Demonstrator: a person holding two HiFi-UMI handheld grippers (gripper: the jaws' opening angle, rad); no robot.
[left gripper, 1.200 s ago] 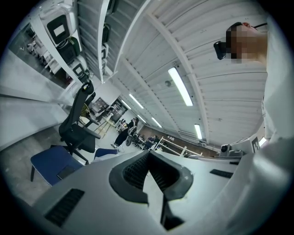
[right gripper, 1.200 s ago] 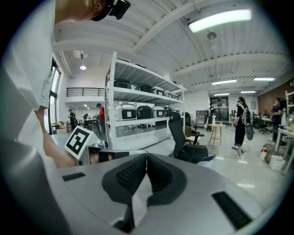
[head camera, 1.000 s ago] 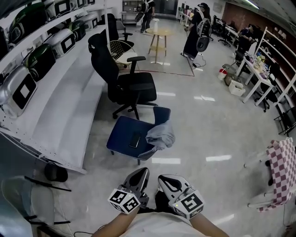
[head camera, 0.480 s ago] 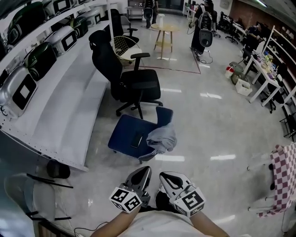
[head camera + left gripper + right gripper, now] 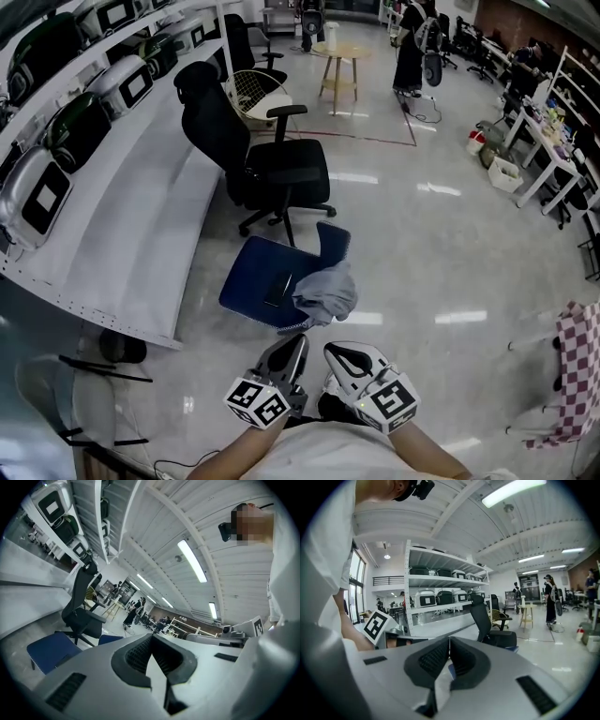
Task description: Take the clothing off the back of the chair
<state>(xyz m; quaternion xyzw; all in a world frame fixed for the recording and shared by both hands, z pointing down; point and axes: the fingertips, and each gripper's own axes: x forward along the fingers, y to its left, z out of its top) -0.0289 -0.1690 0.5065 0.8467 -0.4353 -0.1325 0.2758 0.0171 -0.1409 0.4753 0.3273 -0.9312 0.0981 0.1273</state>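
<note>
left claw [image 5: 294, 341] clenched | right claw [image 5: 331, 350] clenched | clothing [image 5: 326, 292] on chair [image 5: 251, 281] edge | floor [image 5: 427, 272] open

The room is bright and evenly lit by long ceiling lamps [image 5: 192, 560], which throw white streaks of glare on the glossy floor [image 5: 422, 253] while shadows are faint. All three views bend strongly toward dark, rounded corners (the straight shelves [image 5: 122, 216] bow), and the nearest surfaces in both gripper views look soft and unfocused.
</note>
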